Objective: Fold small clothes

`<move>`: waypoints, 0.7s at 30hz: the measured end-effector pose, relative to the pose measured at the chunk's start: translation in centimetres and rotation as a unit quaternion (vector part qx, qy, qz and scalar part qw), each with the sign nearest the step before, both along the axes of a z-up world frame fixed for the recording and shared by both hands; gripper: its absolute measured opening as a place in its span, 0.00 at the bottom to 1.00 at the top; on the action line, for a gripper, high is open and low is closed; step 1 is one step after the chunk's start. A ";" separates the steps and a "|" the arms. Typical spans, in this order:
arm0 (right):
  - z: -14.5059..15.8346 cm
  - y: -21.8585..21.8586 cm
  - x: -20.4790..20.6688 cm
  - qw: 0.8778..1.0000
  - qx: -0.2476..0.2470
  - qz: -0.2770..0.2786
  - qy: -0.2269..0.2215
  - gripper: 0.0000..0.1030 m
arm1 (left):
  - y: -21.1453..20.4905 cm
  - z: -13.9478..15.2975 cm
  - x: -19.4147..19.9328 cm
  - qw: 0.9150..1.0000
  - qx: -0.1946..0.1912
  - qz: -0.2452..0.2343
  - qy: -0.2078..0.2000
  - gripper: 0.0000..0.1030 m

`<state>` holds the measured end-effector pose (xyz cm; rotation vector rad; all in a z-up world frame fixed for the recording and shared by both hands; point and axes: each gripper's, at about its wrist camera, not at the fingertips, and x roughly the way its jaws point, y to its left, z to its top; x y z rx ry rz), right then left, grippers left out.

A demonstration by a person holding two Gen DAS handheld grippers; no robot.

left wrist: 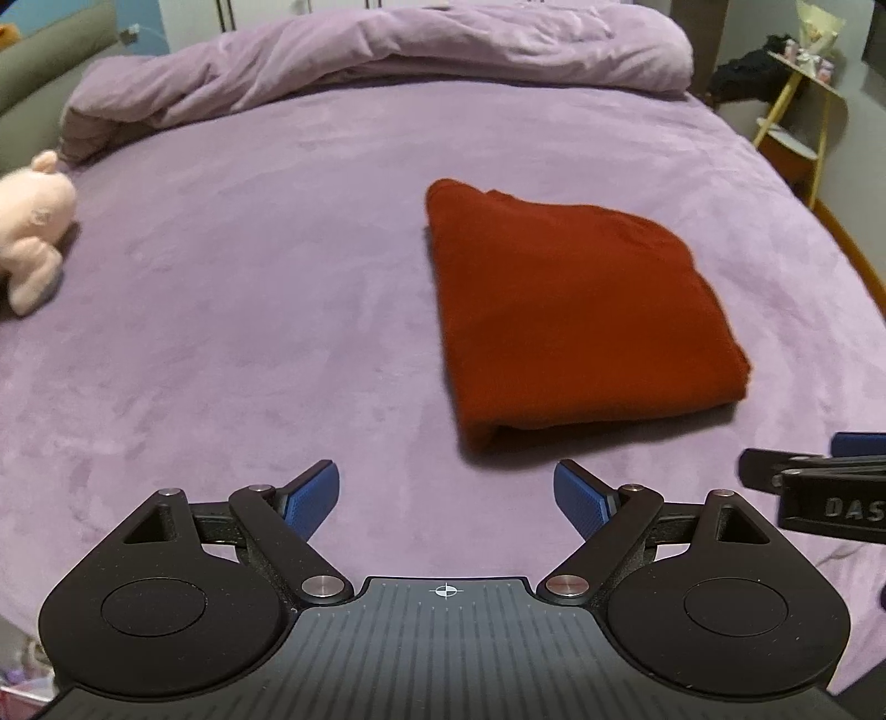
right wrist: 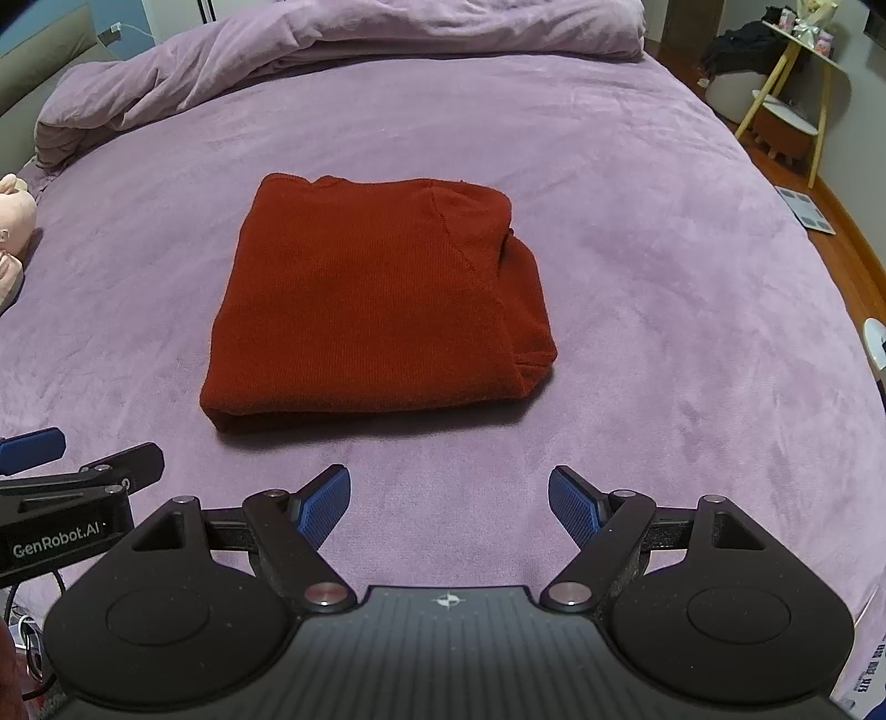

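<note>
A rust-red knit garment [left wrist: 570,310] [right wrist: 376,299] lies folded into a thick rectangle on the purple bed cover [left wrist: 249,310] [right wrist: 664,277]. My left gripper [left wrist: 446,495] hovers over the cover just in front of the garment's near left corner, jaws wide apart with nothing between the blue pads. My right gripper [right wrist: 448,501] hangs in front of the garment's near right side, also open and empty. Each gripper shows at the edge of the other's view: the right one [left wrist: 814,471], the left one [right wrist: 55,465]. Neither touches the garment.
A bunched purple duvet [left wrist: 387,61] [right wrist: 343,50] lies across the far end of the bed. A pink plush toy [left wrist: 33,221] [right wrist: 14,221] rests at the left edge. A yellow-legged side table [left wrist: 797,111] [right wrist: 786,94] stands on the wooden floor at the right.
</note>
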<state>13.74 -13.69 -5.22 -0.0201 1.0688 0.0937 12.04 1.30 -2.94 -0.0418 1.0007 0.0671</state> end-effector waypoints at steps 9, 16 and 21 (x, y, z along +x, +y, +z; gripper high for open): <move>0.0 0.0 -0.1 1.000 0.002 0.000 -0.002 0.77 | 0.1 -0.2 0.1 1.000 -0.007 -0.008 0.005 0.87; 0.0 0.1 -0.2 1.000 0.000 0.000 -0.001 0.77 | -0.5 0.4 -0.2 1.000 0.015 -0.012 -0.016 0.86; 0.0 0.2 -0.3 1.000 0.000 -0.001 -0.003 0.77 | -0.4 0.3 0.0 1.000 0.004 -0.012 -0.008 0.85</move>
